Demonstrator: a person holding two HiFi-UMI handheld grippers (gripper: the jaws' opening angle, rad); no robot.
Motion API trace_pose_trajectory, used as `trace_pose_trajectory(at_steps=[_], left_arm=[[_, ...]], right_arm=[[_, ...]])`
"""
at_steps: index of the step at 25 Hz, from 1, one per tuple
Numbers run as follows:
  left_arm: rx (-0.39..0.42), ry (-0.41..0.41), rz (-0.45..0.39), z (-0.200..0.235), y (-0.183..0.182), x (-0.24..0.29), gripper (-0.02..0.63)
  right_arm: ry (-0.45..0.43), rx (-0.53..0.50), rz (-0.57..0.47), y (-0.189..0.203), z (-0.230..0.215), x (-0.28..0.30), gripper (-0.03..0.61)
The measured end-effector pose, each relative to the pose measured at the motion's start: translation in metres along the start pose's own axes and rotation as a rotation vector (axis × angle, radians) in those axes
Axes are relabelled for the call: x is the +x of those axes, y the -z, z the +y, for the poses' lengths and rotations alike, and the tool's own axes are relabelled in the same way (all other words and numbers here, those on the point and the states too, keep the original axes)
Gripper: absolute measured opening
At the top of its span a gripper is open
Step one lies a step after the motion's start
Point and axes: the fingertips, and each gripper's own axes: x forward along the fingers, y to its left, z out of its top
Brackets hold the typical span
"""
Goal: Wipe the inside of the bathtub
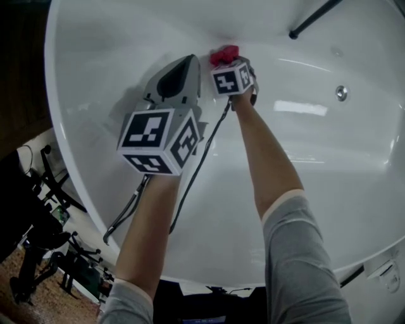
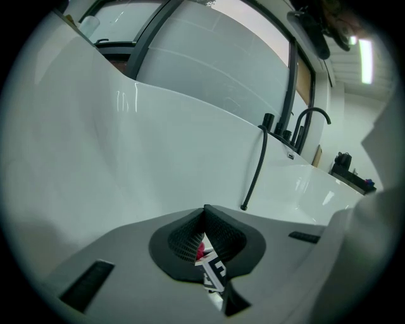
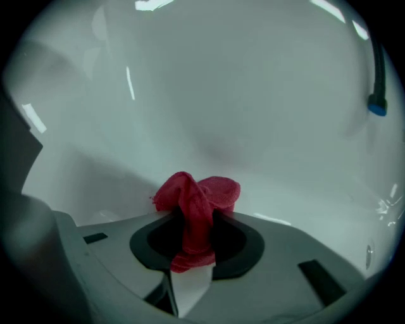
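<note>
A person in grey sleeves (image 1: 305,253) leaned over a white bathtub (image 1: 316,164), both bare forearms reaching down into it, a gripper in each hand. Nearest was the left gripper (image 1: 187,63), hovering above the tub's curved side with its marker cube up towards the head camera. Its claw was closed tip to tip with nothing in it (image 2: 205,214). A black cable (image 1: 204,155) trailed back from the grippers over the tub's near rim.

Just beyond it and to the right, the right gripper (image 1: 228,62) reached lower into the tub. Its claw was clamped narrow on a bunched red cloth (image 3: 196,197), which stuck out past the jaw tips (image 3: 193,220). The cloth (image 1: 224,54) sat against the tub's inner surface (image 3: 253,95), low down where the far wall curves in.

Farther off, a round metal fitting (image 1: 342,93) was set in the tub wall at the right. A black hose (image 1: 313,18) hung down the far wall, and a black tap (image 2: 310,123) stood on the far rim.
</note>
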Motion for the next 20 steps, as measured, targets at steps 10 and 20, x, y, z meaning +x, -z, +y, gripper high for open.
trace_pose_trajectory(at_steps=[10, 20], left_arm=[[-0.011, 0.009, -0.007, -0.005, -0.002, -0.005, -0.003], [-0.024, -0.008, -0.001, -0.001, 0.005, -0.010, -0.003]], right_arm=[[0.137, 0.001, 0.045, 0.043, -0.082, -0.018, 0.115], [0.028, 0.081, 0.044, 0.049, -0.031, -0.013, 0.114]])
